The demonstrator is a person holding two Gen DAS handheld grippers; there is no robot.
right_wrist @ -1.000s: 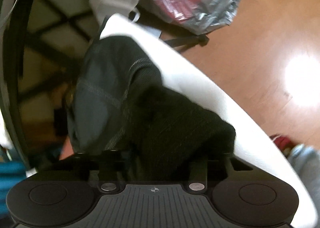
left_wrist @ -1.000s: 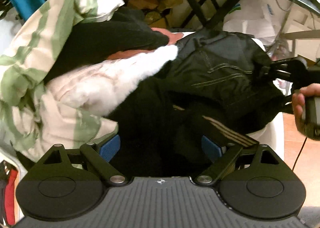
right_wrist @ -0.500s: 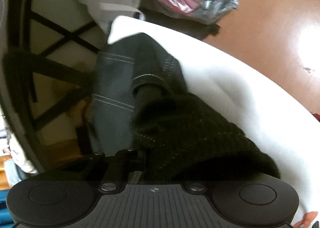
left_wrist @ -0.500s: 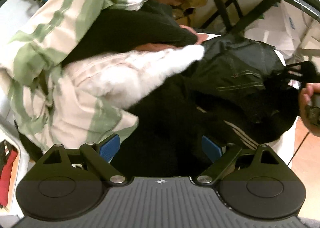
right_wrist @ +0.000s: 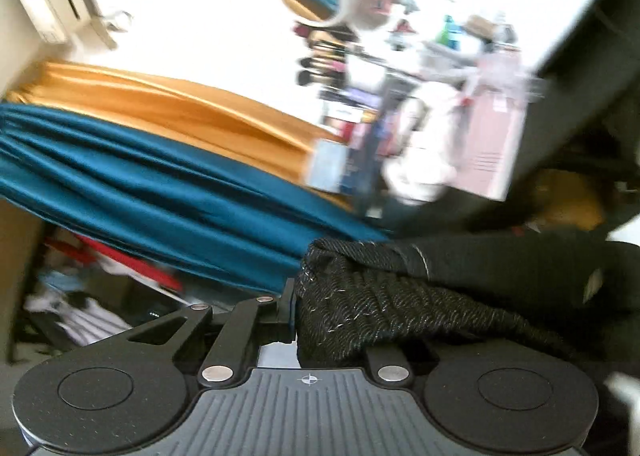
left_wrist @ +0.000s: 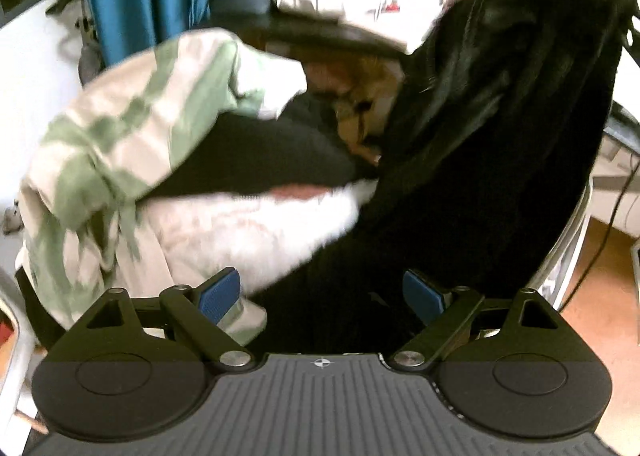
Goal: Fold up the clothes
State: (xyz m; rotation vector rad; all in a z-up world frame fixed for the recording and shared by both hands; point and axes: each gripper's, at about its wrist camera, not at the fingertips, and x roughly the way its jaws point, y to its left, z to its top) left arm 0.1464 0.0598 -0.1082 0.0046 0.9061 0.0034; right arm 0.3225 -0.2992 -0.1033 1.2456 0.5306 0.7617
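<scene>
The green striped cloth and the white fleece lie heaped at the left, waiting their turn. The left gripper hovers over the pile, jaws spread wide and empty, likely ready to catch a free edge. At the right the black garment hangs stretched upward, because the right gripper has its jaws clenched on the black knit, lifting it clear to separate it
</scene>
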